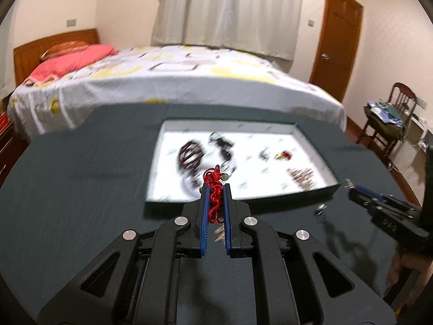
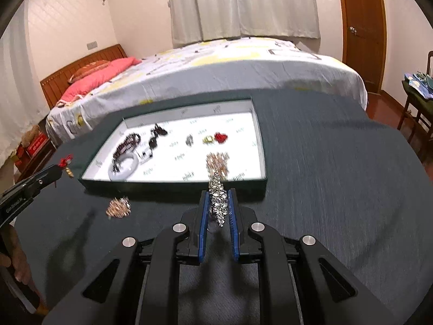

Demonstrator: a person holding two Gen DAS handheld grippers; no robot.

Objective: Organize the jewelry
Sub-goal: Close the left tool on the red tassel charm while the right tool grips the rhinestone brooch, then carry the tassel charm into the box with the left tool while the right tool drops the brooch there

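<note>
My left gripper (image 1: 215, 187) is shut on a red cord ornament (image 1: 213, 189) with small beads, held just in front of the white-lined jewelry tray (image 1: 314, 149). My right gripper (image 2: 218, 193) is shut on a sparkling rhinestone piece (image 2: 218, 201), held at the tray's (image 2: 258, 135) near edge. The tray holds dark bead bracelets (image 2: 127, 143), a pale bangle (image 2: 123, 166), a red heart piece (image 2: 221, 137) and a coppery bead cluster (image 2: 217, 162). Another coppery cluster (image 2: 118, 207) lies on the tablecloth, outside the tray. The left gripper also shows in the right wrist view (image 2: 58, 169).
The tray sits on a dark green cloth-covered table (image 2: 324, 176). A small shiny piece (image 1: 321, 212) lies on the cloth to the right. A bed (image 1: 189, 78) stands beyond the table, a chair (image 1: 389, 119) with clutter at the right, a wooden door (image 1: 338, 40) behind.
</note>
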